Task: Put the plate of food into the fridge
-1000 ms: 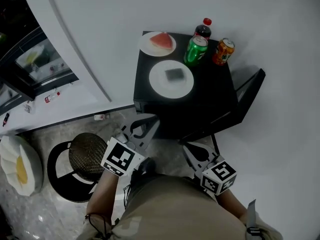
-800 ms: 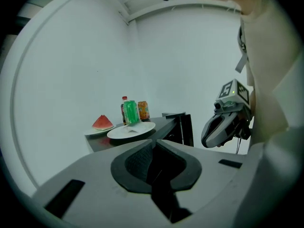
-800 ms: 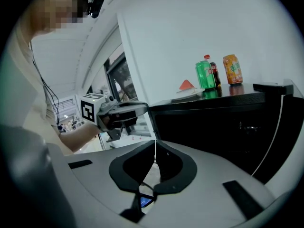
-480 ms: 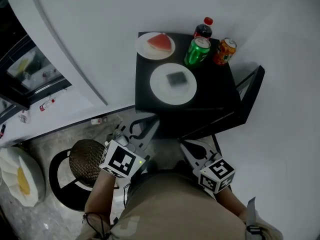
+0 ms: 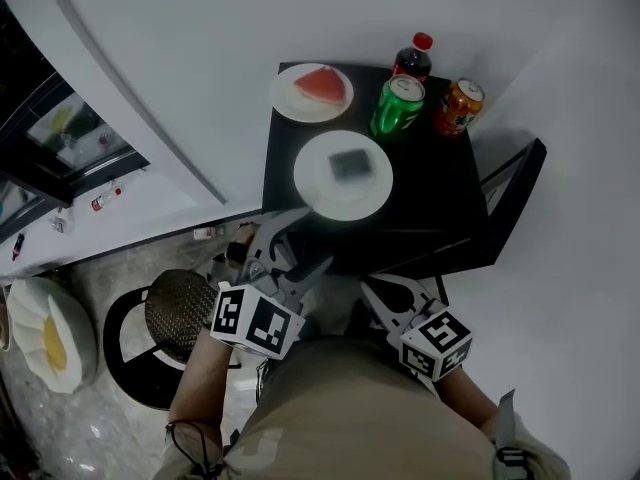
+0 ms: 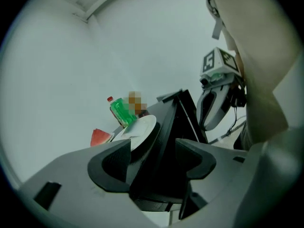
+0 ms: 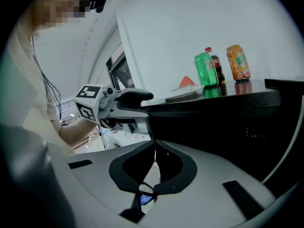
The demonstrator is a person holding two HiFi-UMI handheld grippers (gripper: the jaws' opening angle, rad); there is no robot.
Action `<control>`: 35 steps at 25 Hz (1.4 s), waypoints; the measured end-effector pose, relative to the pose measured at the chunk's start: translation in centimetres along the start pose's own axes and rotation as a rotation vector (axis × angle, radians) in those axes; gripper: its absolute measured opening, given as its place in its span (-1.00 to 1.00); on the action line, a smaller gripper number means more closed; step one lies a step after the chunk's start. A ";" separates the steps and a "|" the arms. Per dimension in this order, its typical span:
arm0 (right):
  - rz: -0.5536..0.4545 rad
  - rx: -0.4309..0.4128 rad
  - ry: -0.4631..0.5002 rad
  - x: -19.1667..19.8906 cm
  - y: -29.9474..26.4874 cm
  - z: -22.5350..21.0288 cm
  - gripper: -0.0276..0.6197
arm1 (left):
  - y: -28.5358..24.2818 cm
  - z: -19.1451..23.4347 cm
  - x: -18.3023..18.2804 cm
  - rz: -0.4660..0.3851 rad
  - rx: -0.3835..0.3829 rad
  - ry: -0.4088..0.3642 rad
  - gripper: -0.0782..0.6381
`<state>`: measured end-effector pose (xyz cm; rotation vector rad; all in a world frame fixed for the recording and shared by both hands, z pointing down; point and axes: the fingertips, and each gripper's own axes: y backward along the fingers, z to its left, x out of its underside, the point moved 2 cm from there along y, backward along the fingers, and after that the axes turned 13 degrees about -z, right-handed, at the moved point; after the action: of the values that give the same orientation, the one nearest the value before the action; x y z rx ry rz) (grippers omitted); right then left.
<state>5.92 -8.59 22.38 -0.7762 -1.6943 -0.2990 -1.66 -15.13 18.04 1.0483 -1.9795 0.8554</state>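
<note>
**A:** Where does the plate with the dark square piece point(image 5: 351, 164) sit?

**B:** The near plate point(image 5: 318, 183) lies flat on the black surface point(image 5: 440, 183), toward its front left corner. Behind it is a second plate point(image 5: 290, 93) carrying a red wedge point(image 5: 320, 84). To the right of that one stand a green can point(image 5: 397, 106), an orange can point(image 5: 459, 106) and a dark bottle point(image 5: 412, 58).

**A:** And the left tool?

**B:** The left tool point(image 5: 297, 246) is at the surface's front left edge, just beside the near plate's rim. Its jaws have just been opening and now stand wide apart. Nothing is pinched between them. In its own view the plate's white rim shows just past one jaw.

**A:** Does it touch the plate?

**B:** I cannot tell. It is very close.

**A:** The right tool?

**B:** The right tool point(image 5: 376, 288) is clenched, jaws together on nothing. It is held low before the surface's front face, to the right of the other tool and apart from the plate.
</note>
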 end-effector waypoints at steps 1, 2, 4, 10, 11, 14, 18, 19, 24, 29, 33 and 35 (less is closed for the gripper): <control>0.003 -0.013 0.000 -0.1 -0.1 -0.2 -0.85 | -0.3 0.0 0.3 0.039 -0.002 -0.047 -0.01; 0.006 -0.024 -0.002 -0.1 -0.1 -0.5 -0.85 | -0.6 0.0 0.5 0.073 -0.003 -0.086 -0.01; 0.009 -0.040 -0.010 -0.1 -0.2 -1.0 -0.85 | -0.8 0.0 0.7 0.112 -0.017 -0.137 -0.01; 0.019 -0.092 -0.021 -0.2 -0.3 -1.8 -0.85 | -1.1 1.4 0.3 0.191 -0.078 -0.253 -0.01; 0.021 -0.100 -0.022 -0.1 -0.3 -1.9 -0.85 | -1.2 1.4 0.2 0.202 -0.069 -0.262 -0.01; 0.023 -0.117 -0.024 -0.2 -0.2 -2.1 -0.85 | -1.5 1.1 0.2 0.227 -0.037 -0.282 -0.01; 0.024 -0.129 -0.029 -0.3 -0.1 -2.6 -0.85 | -2.4 0.1 0.5 0.254 0.010 -0.298 -0.01; 0.026 -0.134 -0.026 -0.3 -0.1 -2.6 -0.85 | -2.6 0.1 0.5 0.258 0.011 -0.306 -0.01; 0.049 -0.165 0.027 -0.3 -0.2 -2.0 -0.85 | -3.6 0.1 0.3 0.285 0.027 -0.349 -0.01; 0.070 -0.188 0.046 -0.1 -0.2 -1.8 -0.85 | -4.3 -0.2 1.2 0.329 0.043 -0.367 -0.01; 0.077 -0.175 0.035 0.1 0.1 -2.3 -0.85 | -4.4 0.0 1.3 0.329 0.026 -0.378 -0.01; 0.077 -0.168 0.032 0.1 0.2 -2.4 -0.85 | -4.4 0.0 1.3 0.324 0.026 -0.379 -0.01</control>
<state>7.88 -9.80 23.10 -0.9531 -1.6196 -0.4024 1.63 -17.59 20.05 0.9729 -2.5136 0.9024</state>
